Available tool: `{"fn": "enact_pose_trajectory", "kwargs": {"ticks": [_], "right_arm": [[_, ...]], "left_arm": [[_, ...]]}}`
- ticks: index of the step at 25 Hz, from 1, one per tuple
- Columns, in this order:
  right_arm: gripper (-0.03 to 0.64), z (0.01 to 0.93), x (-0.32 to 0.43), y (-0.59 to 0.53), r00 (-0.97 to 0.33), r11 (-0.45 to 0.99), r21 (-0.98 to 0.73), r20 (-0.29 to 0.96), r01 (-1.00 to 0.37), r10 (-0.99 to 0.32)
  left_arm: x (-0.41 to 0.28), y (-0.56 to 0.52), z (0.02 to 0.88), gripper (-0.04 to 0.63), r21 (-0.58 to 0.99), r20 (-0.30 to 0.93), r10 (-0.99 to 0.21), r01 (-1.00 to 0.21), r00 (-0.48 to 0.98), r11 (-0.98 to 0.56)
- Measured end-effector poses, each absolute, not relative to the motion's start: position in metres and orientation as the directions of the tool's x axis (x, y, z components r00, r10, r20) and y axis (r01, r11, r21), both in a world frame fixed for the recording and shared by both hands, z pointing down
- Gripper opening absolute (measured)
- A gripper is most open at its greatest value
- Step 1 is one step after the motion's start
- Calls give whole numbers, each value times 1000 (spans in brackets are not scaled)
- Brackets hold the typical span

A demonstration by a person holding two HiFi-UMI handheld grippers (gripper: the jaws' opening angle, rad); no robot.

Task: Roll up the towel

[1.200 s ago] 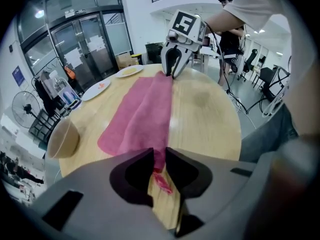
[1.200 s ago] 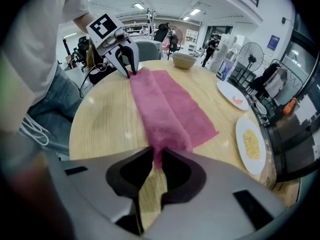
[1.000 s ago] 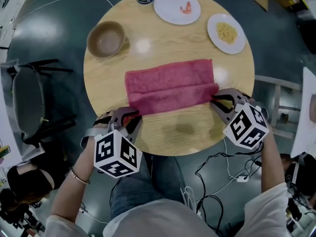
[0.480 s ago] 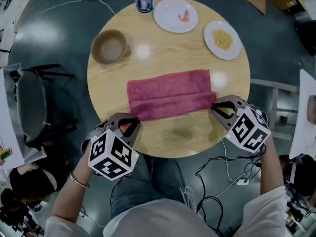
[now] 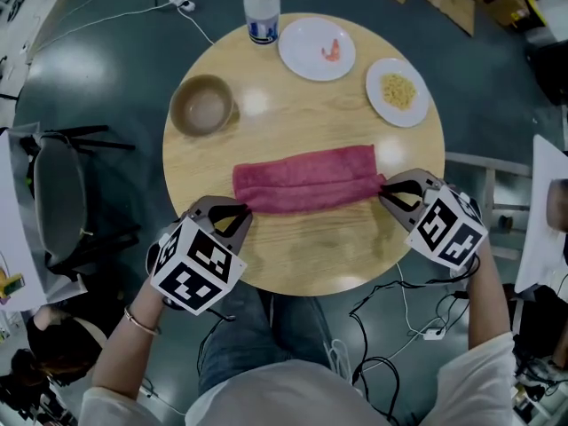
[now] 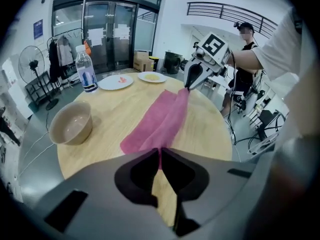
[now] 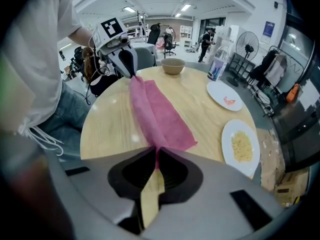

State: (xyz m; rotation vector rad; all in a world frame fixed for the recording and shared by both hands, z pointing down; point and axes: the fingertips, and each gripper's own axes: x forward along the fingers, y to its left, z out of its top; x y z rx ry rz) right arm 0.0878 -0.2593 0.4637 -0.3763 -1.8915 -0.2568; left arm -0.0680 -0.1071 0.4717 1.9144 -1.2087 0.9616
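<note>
A pink towel (image 5: 306,179) lies folded lengthwise across the round wooden table (image 5: 293,256). Its near edge is lifted and stretched between the two grippers. My left gripper (image 5: 245,212) is shut on the towel's near left corner (image 6: 159,151). At the opposite end my right gripper (image 5: 384,187) is shut on the near right corner (image 7: 156,154). In the left gripper view the towel (image 6: 162,119) runs away toward the right gripper (image 6: 189,84). From the right gripper's camera the towel (image 7: 155,111) stretches off to the left gripper (image 7: 131,73).
A tan bowl (image 5: 205,106) sits at the table's back left. A water bottle (image 5: 262,10) stands at the far edge, beside a white plate with a shrimp (image 5: 318,49) and a plate of noodles (image 5: 398,91). A dark chair (image 5: 53,193) stands at the left; cables (image 5: 399,300) lie on the floor.
Both grippers have risen with the towel's near edge, pulling it up and toward the far side. The towel now looks narrower. The left gripper has rolled.
</note>
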Motion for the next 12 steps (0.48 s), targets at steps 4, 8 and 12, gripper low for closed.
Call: {"fn": "enact_pose_trajectory", "kwargs": {"ticks": [4,8,12], "right_arm": [[26,463,78,-271,-310,928,-12,941,372,136],[18,467,65,-282,-309,932,-16,941,363,137],[18,473,52,-289,-307,934,-29,941,356,146]], "left_arm": [[-80,-120,471,17,194,840,-443,-936,313,-294],[-93,-132,472,17,239,836,-444,-942,323,-235],[-103,-141,477,17,273,835,-444,-946,324,-178]]}}
